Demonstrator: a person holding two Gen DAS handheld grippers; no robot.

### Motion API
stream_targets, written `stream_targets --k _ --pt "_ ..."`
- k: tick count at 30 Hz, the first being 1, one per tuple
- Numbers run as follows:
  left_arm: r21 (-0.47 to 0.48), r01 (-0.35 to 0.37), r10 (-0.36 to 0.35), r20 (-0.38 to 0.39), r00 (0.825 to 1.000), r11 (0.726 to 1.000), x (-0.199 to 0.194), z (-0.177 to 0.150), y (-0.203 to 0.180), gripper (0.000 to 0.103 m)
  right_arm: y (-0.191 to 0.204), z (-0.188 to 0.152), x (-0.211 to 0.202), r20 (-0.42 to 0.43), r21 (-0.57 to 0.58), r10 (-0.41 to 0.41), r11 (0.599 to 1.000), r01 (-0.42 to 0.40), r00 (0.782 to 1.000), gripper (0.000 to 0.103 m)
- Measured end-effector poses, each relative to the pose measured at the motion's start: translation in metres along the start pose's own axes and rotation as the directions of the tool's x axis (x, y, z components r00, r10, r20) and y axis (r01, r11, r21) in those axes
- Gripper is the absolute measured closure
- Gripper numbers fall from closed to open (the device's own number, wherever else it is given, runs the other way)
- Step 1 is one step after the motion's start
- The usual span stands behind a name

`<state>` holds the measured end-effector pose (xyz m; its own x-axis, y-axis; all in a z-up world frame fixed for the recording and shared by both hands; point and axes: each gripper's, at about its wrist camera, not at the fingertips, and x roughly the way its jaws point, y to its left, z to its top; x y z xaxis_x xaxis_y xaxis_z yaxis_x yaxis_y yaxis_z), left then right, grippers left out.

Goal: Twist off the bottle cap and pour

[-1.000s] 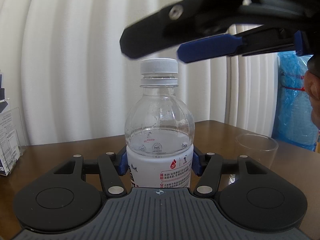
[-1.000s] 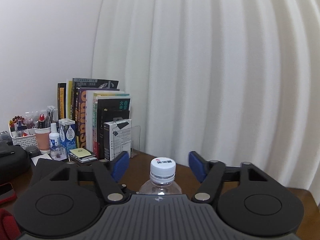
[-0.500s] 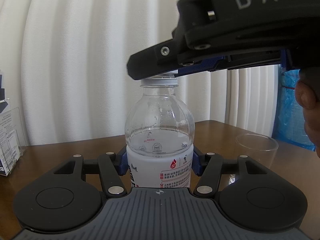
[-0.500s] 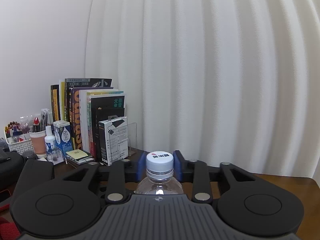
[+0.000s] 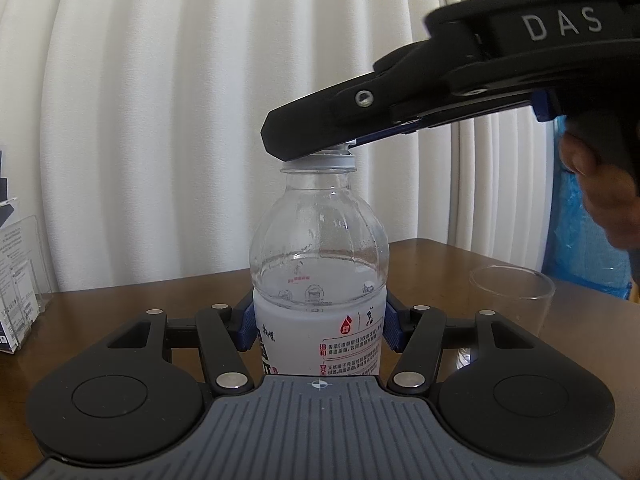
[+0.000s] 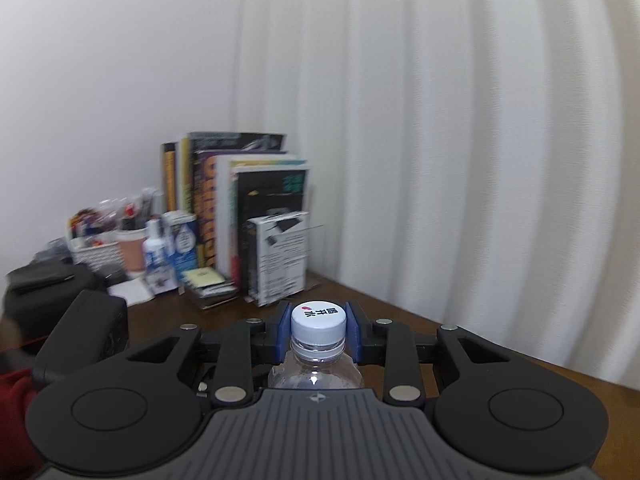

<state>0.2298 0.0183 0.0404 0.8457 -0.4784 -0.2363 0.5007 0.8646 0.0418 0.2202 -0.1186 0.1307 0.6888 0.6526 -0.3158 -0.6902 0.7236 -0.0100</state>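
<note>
Your left gripper clamps the upright bottle near the tabletop's far edge; only its view shows the glass. Your right gripper pinches the cap, hidden from the left view.

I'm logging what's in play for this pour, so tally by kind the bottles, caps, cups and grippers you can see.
Bottles: 1, the water bottle, standing on the table
Caps: 1, the white cap, on the bottle
Cups: 1, the clear cup, beside the bottle
Grippers: 2, the left gripper clamping the bottle body, the right gripper clamping the cap
Total: 5
</note>
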Motion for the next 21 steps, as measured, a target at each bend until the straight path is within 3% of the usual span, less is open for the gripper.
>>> stream_targets --k 11,17,21 --pt "0.01 0.009 -0.009 0.002 1.0 1.0 0.001 0.0 -0.002 0.045 -0.032 0.011 0.002 -0.043 -0.078 0.249 0.965 -0.251 0.968 0.072" --pt "0.008 0.009 -0.009 0.002 1.0 1.0 0.003 0.001 -0.003 0.045 -0.039 0.011 0.004 -0.045 -0.105 0.293 0.949 -0.296 0.955 0.072" --pt "0.004 0.008 -0.008 0.001 1.0 1.0 0.005 0.001 -0.004 0.045 -0.036 0.009 0.004 -0.036 -0.126 0.28 0.951 -0.283 0.959 0.071"
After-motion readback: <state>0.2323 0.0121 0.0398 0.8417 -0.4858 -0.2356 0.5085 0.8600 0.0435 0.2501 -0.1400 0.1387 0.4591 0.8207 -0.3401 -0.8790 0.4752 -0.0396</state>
